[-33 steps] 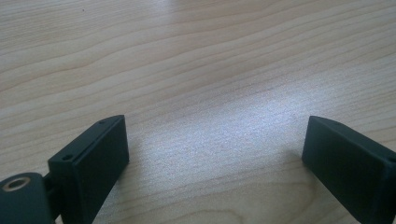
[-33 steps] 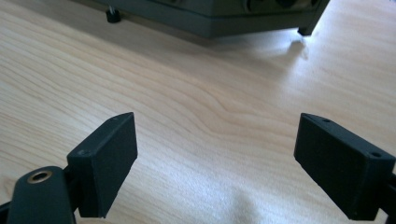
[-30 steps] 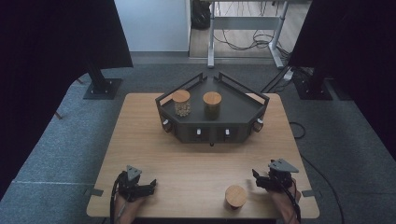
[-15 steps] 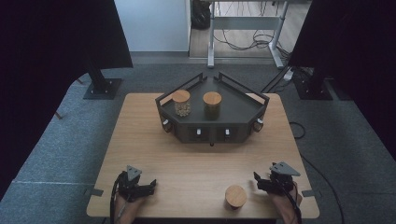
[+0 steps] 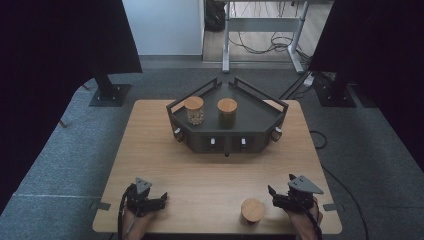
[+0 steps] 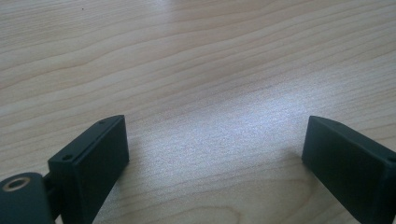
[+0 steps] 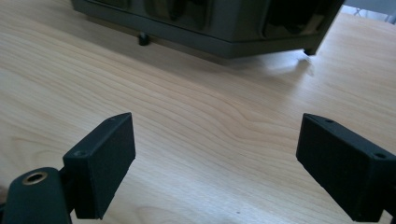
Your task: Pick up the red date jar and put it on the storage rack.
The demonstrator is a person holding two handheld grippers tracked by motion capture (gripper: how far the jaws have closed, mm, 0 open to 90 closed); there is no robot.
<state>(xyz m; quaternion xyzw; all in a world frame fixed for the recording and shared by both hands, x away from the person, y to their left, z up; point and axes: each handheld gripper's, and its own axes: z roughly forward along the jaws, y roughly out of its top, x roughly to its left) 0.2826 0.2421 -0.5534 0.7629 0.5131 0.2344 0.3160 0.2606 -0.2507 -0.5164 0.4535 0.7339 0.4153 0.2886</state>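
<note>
Light wood-grain table (image 5: 215,175) is sitting on grey carpet (image 5: 60,160), with black curtains (image 5: 60,35) hanging left and right, a white wall panel behind, and a desk frame with loose cables lying on the floor at the back. A dark angular tray (image 5: 260,117) is standing at the far middle of the table, with small white knobs showing along its front wall. Two jars are standing upright on it, side by side and apart: a clear jar (image 5: 194,111) with a wooden lid and pale contents, and a darker jar (image 5: 227,112) with a wooden lid. A third wood-lidded jar (image 5: 252,210) is standing at the near edge, right of centre. The right gripper (image 5: 276,197) is sitting just to the right of that jar, close but not touching it, jaws pointing toward the table middle; in the right gripper view its jaws have just been opening and are standing wide with nothing between them, only bare wood and the tray's front wall (image 7: 224,32) ahead. The left gripper (image 5: 156,201) is resting at the near left corner, well apart from all three jars; the left gripper view is showing its jaws spread wide over bare table (image 6: 196,70), holding nothing. No labels, brands or readable writing are showing on the jars, tray or grippers.
</note>
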